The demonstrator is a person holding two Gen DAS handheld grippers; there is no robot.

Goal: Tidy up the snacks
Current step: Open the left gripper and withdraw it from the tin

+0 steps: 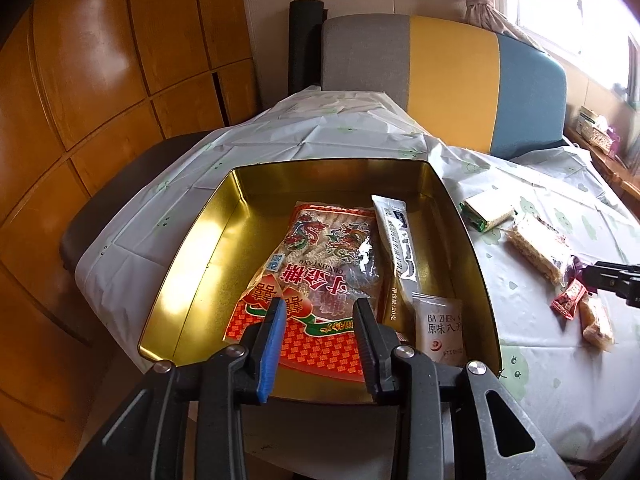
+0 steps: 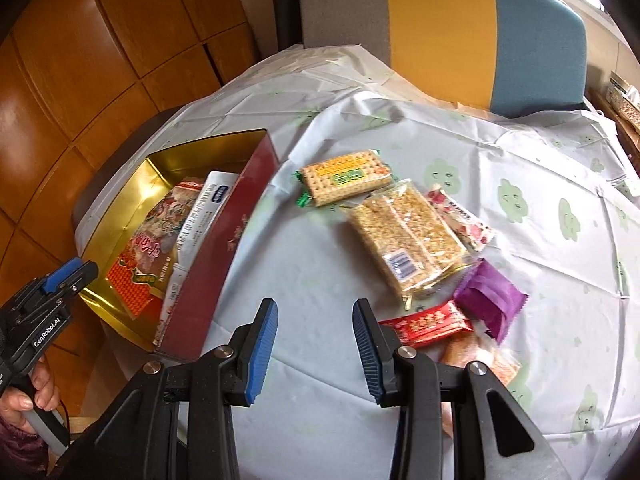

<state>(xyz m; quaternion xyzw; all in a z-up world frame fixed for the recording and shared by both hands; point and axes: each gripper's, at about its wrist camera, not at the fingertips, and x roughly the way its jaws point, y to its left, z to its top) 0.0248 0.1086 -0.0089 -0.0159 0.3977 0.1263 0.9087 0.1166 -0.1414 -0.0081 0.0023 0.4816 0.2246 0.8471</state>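
Note:
A gold-lined tin box [image 1: 200, 248] with red outer walls [image 2: 224, 248] stands at the table's left edge. It holds a large red candy bag [image 1: 320, 264], a long silver-white packet [image 1: 396, 248] and a small white sachet [image 1: 440, 328]. My left gripper [image 1: 320, 312] is open and empty above the box's near edge. My right gripper [image 2: 315, 320] is open and empty above the tablecloth, right of the box. Loose on the table lie a cracker pack [image 2: 346, 176], a clear puffed-rice bar pack [image 2: 408, 240], a floral white packet [image 2: 460, 216], a purple packet [image 2: 490, 300], a red packet [image 2: 428, 324] and an orange packet [image 2: 480, 360].
A pale tablecloth with green prints [image 2: 540, 208] covers the table. A chair with a grey, yellow and blue back [image 2: 440, 28] stands at the far side. Wooden cabinets [image 1: 100, 80] line the left. A dark seat [image 1: 112, 200] sits beside the table's left edge.

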